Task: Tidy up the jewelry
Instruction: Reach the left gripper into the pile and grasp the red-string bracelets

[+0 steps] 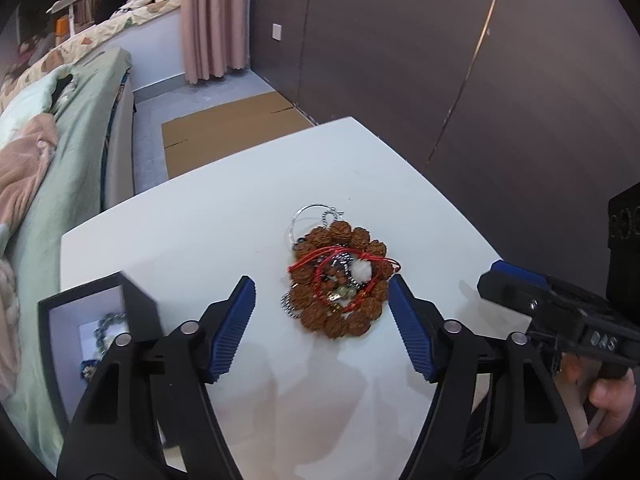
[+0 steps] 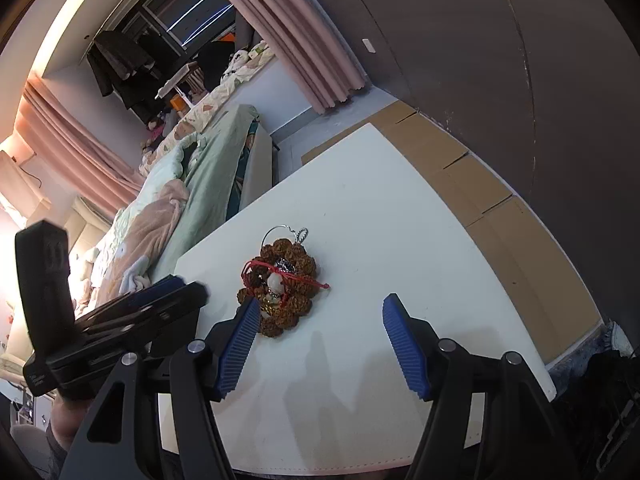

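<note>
A tangled jewelry pile (image 1: 339, 276) lies on the white table (image 1: 224, 216): a brown bead bracelet, a red cord bracelet (image 1: 340, 266), a silver hoop (image 1: 310, 216) and a chain. My left gripper (image 1: 322, 300) is open and empty, its blue pads just short of the pile on either side. A black jewelry box (image 1: 86, 332) stands open at the left, with a beaded piece inside. In the right wrist view the pile (image 2: 278, 284) lies ahead and left of my open, empty right gripper (image 2: 316, 320). The right gripper also shows in the left wrist view (image 1: 516, 280).
A bed with green and pink bedding (image 1: 44, 152) runs along the table's left side. Flattened cardboard (image 1: 236, 128) lies on the floor beyond the table. A dark wall (image 1: 460, 60) stands behind. The table's right edge (image 2: 520, 280) borders cardboard on the floor.
</note>
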Demonstrator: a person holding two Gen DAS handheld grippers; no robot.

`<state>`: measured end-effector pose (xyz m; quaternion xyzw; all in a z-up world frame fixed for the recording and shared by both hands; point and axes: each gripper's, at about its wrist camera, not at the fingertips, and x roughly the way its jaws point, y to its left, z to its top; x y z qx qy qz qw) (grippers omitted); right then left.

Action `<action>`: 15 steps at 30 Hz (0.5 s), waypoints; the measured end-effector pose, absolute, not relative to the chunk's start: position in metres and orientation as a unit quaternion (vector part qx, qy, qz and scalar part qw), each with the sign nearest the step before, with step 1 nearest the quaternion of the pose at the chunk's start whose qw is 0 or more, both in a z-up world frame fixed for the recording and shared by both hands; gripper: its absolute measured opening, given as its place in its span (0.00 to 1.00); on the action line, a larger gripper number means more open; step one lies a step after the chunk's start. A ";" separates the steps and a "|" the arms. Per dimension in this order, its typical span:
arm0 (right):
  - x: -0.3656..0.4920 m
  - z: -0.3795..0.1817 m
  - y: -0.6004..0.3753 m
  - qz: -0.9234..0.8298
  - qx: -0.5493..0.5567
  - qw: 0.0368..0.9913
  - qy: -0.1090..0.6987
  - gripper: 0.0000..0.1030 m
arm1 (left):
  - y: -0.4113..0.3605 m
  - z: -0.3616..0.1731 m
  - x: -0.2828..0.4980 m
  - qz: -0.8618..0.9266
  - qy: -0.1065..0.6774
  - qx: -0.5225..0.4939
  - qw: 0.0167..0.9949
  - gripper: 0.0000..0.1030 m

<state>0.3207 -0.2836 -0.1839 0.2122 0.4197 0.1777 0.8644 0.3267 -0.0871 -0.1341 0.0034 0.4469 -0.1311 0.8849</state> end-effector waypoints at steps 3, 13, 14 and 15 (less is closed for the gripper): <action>0.324 -0.192 -0.285 0.178 0.213 0.861 0.427 0.61 | -0.099 -0.141 0.336 -0.124 0.448 0.018 0.885 0.64; 0.329 -0.210 -0.292 0.169 0.224 0.851 0.443 0.58 | -0.110 -0.164 0.362 -0.099 0.467 0.034 0.878 0.31; 0.329 -0.211 -0.292 0.169 0.225 0.851 0.444 0.58 | -0.110 -0.164 0.361 -0.090 0.463 0.037 0.881 0.17; 0.329 -0.211 -0.292 0.170 0.227 0.850 0.444 0.57 | -0.107 -0.163 0.361 -0.091 0.464 0.033 0.881 0.04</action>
